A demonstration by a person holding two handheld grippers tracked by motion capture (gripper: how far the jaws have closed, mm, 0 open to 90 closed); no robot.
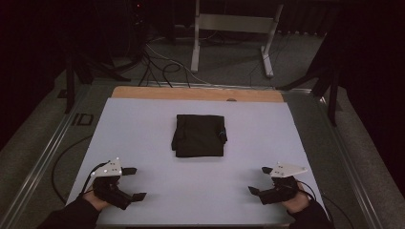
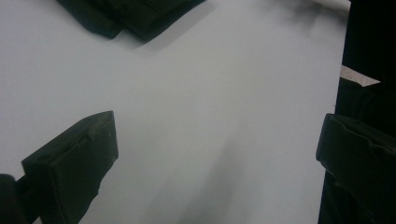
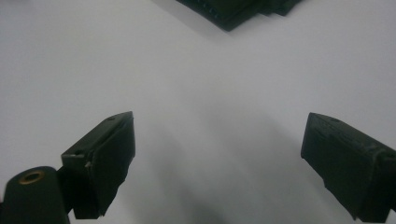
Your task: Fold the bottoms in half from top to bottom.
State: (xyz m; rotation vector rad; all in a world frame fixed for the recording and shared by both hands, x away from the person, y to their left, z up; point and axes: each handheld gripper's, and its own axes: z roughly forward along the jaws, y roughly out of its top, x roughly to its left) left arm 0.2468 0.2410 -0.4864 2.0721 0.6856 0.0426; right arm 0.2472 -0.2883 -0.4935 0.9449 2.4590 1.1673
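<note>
A folded black cloth (image 1: 199, 135) lies flat near the middle of the pale table (image 1: 143, 119), a small blue tag showing at its 3 o'clock edge. Nothing touches it. From the cloth, the left tool (image 1: 135, 183) sits out toward 7 o'clock and the right tool (image 1: 258, 180) toward 5 o'clock, each held in a dark-sleeved hand low over the near edge of the table and well apart from the bundle. Both tools stand with jaws spread wide and hold nothing; in the left gripper view the cloth's corner (image 2: 126, 16) appears at 11 o'clock, beyond bare table, and in the right gripper view its edge (image 3: 238, 11) peeks in at 12 o'clock. The work looks to be at its opening step, the approach not yet made. The next move probably calls for both tools to travel forward and inward to the near corners of the cloth, then close on a single layer rather than the whole stack. A metal stand (image 1: 234, 28) waits on the floor beyond.
</note>
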